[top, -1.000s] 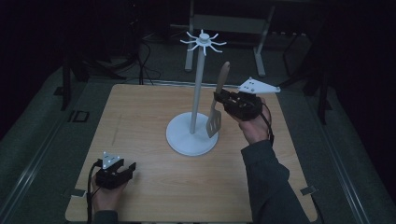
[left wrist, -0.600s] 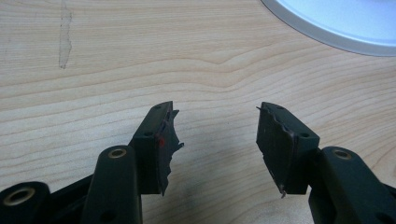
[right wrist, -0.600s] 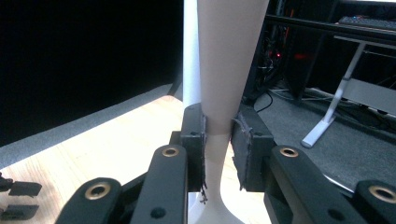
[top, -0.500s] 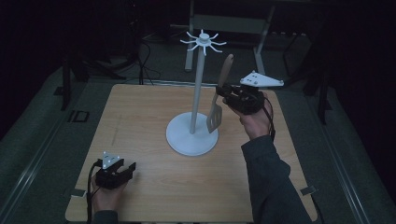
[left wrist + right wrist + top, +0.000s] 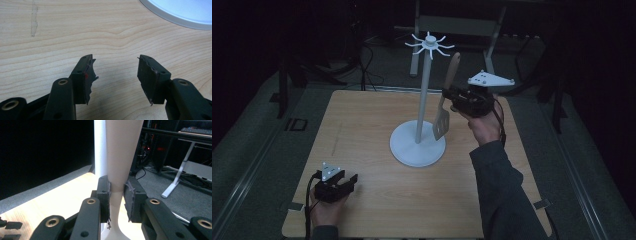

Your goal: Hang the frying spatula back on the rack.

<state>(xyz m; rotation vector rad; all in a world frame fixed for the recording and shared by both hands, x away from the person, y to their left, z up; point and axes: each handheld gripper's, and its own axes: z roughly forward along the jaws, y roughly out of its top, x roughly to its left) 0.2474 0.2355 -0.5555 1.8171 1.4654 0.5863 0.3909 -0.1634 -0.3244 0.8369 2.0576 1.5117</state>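
Note:
A white hook stand (image 5: 424, 95) rises from a round base (image 5: 417, 145) at the middle of the wooden table (image 5: 362, 130); a ring of hooks (image 5: 430, 44) crowns its pole. My right gripper (image 5: 452, 95) is shut on a spatula (image 5: 442, 122) just right of the pole, held off the table with the wooden handle pointing up and the blade down. In the right gripper view the pads (image 5: 105, 192) press the pale handle (image 5: 120, 157), with the pole (image 5: 100, 147) right behind it. My left gripper (image 5: 344, 182) rests near the table's front left, open (image 5: 116, 72) over bare wood.
The stand's base rim (image 5: 180, 12) lies beyond the left gripper. A grey desk frame (image 5: 462, 25) and cables (image 5: 362, 60) stand on the dark floor behind the table. The table's edges drop off on all sides.
My right gripper has risen a little with the spatula beside the pole. The left gripper has stayed put.

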